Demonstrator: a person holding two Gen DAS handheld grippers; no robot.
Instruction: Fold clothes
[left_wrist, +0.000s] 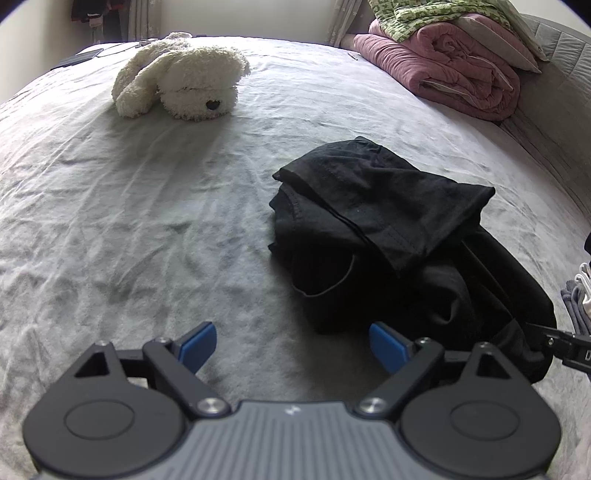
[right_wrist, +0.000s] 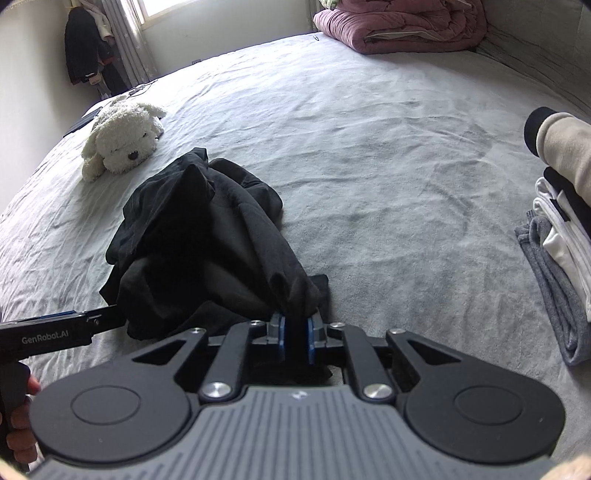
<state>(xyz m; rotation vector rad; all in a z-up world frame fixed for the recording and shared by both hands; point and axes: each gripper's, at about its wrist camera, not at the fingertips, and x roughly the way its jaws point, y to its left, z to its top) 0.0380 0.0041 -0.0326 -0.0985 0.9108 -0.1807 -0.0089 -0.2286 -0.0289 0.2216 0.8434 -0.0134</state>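
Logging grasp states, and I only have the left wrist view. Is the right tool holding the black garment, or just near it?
Observer: Holding it. The right tool is shut on a bunched edge of the black garment.
Operator: And the bits of grey and white at my right edge?
Observer: A stack of folded clothes: grey at the bottom, white and black above it, something beige on top.

A home bedroom: a wide bed (left_wrist: 147, 221) under a rumpled grey sheet, a white plush dog (left_wrist: 181, 81) lying on it, a rolled pink quilt (left_wrist: 443, 74) by the padded headboard, clothes hanging (right_wrist: 85, 48) beside a curtained window (right_wrist: 162, 7) (daylight coming in), folded laundry (right_wrist: 561, 236) stacked at the bed's edge.
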